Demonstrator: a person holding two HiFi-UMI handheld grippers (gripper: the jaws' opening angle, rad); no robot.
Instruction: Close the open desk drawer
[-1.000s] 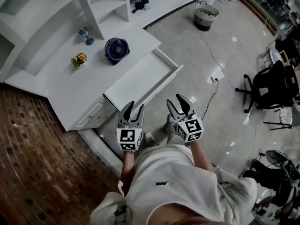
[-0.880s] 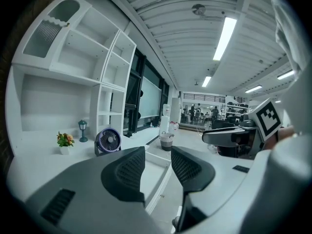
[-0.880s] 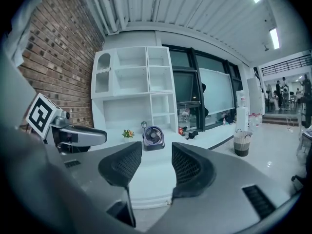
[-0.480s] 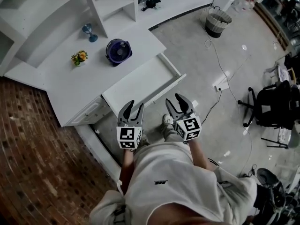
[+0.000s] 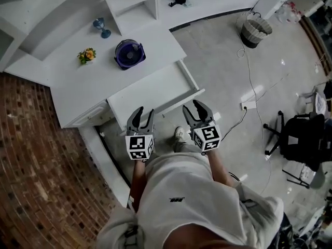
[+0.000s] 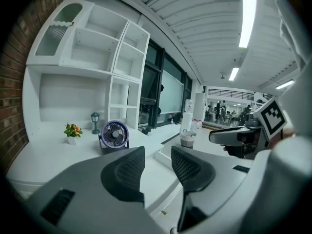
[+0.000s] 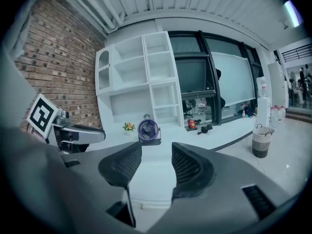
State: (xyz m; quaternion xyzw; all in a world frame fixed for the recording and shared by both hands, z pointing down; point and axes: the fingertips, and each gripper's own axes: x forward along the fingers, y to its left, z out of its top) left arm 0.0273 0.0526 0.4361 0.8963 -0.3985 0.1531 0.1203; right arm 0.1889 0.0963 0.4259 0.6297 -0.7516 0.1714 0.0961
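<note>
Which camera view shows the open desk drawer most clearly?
The head view. It looks down on the whole drawer, which is pulled out from the desk and looks empty. The left gripper view and the right gripper view each show only a narrow strip of it between and below the jaws.

White drawer (image 5: 150, 93); purple fan (image 5: 128, 53); red-brick wall (image 5: 36, 154)

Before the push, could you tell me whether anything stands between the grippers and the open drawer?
Nothing visible does: the left gripper and right gripper, both open and empty, directly face the drawer.
</note>
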